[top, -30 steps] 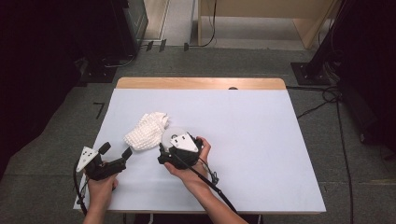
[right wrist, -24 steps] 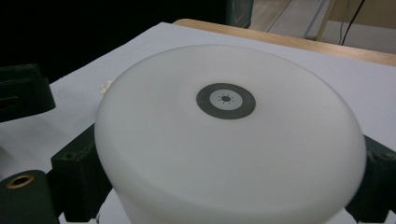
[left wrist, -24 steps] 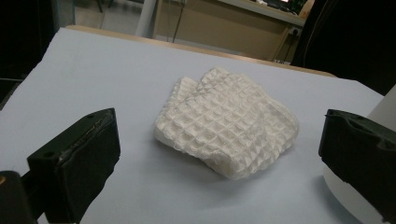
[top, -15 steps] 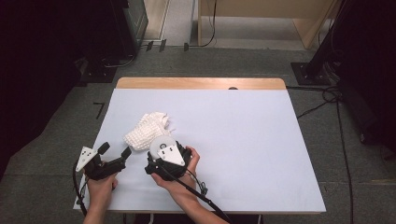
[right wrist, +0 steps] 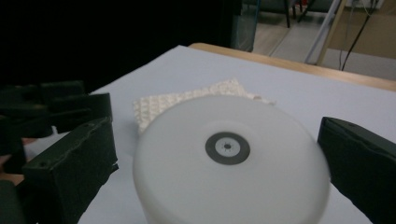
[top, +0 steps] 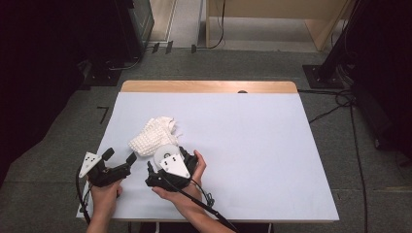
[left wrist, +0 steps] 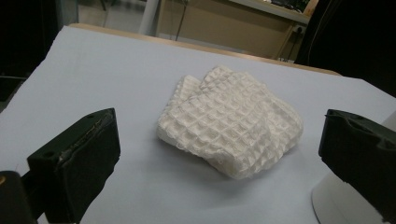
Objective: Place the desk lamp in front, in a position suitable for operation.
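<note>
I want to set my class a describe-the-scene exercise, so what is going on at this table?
A person works at a white-covered table with a gripper in each hand. The right gripper has just opened its jaws, which stand on either side of a white round container without pressing it. The left gripper is open and points at a folded white waffle cloth lying just beyond the container.

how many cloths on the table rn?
1. One white waffle-weave cloth, crumpled, lies on the table's near-left part, just beyond the white round container that sits between the right gripper's open jaws. Nothing suggests another is hidden.
</note>
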The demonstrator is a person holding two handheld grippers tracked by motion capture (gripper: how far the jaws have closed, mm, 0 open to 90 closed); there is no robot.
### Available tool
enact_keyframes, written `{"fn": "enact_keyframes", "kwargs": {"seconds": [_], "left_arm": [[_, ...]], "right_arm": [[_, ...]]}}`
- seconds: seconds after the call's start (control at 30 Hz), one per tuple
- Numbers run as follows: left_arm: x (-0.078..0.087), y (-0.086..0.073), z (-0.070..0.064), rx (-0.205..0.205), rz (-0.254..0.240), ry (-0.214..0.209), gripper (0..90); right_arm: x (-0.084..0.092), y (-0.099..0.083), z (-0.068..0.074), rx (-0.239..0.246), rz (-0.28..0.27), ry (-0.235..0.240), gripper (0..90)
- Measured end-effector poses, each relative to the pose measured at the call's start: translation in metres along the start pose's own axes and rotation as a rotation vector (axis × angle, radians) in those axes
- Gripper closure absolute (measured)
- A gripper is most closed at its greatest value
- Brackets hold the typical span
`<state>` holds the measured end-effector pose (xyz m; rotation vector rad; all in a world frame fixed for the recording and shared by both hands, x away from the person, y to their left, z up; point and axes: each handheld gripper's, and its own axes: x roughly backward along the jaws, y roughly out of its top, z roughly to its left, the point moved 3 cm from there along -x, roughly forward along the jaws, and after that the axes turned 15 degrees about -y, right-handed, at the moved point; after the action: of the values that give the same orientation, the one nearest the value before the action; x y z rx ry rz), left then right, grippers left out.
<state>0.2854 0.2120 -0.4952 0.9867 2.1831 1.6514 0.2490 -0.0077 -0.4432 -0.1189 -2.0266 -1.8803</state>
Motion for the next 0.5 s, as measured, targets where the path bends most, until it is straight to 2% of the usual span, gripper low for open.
{"fn": "enact_keyframes", "kwargs": {"seconds": [0.1,0.2,0.33,0.4,0.5], "left_arm": [[-0.001,0.0,0.0,-0.001,0.005,0.004,0.0],[-0.001,0.0,-0.001,-0.003,0.011,0.008,0.0],[-0.002,-0.001,-0.001,0.002,0.01,0.016,0.0],[-0.002,0.0,0.0,0.004,0.017,0.034,0.0],[-0.002,0.0,0.001,0.017,0.017,0.034,0.0]], "right_arm": [[0.011,0.009,-0.007,-0.008,-0.031,0.036,0.0],[0.02,0.018,-0.018,-0.015,-0.058,0.045,0.0],[0.026,0.027,-0.038,-0.016,-0.08,0.027,0.0],[0.027,0.03,-0.051,-0.023,-0.087,0.006,0.0],[0.027,0.033,-0.073,-0.048,-0.095,-0.025,0.0]]}}
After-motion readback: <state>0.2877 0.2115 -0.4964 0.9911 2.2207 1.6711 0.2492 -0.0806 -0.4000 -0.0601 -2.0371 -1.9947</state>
